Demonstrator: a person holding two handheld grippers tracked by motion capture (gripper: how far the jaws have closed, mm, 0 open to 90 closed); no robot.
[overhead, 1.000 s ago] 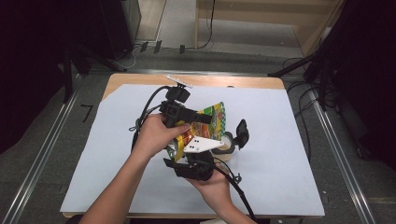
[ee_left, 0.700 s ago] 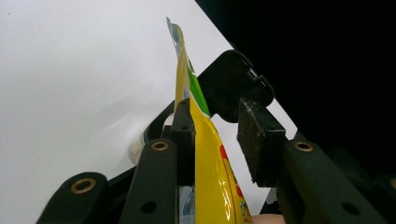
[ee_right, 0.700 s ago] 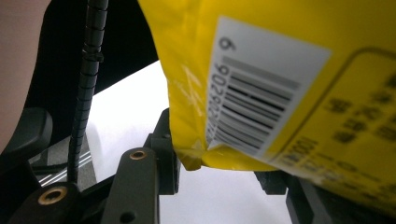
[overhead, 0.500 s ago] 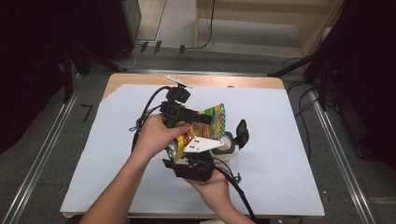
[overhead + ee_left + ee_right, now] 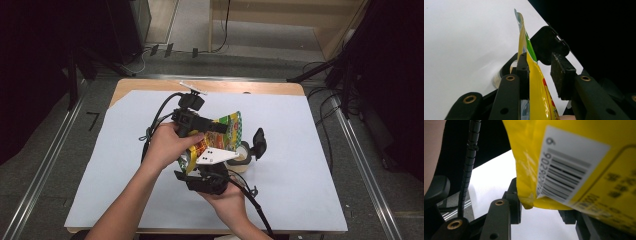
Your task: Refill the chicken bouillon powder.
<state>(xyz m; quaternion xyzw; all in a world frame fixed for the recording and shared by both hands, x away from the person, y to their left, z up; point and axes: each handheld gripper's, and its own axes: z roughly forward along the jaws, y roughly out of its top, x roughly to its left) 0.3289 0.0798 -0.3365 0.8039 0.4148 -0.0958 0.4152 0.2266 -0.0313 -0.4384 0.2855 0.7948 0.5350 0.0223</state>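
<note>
Beside snack bag (image 5: 227, 131), tape roll (image 5: 241, 156), black clip (image 5: 259, 142)

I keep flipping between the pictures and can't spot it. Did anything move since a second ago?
Almost nothing. Both hands stay where they were over the white sheet, with the yellow snack bag between them. The left gripper has the bag between its fingers, one finger against it. The right gripper also has the bag's corner between its fingers. The roll of tape hasn't shifted.

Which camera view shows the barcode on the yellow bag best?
The right gripper view: the barcode on the yellow bag is close and sharp. The left gripper view shows the bag edge-on; the high view shows its printed side, partly covered.
</note>
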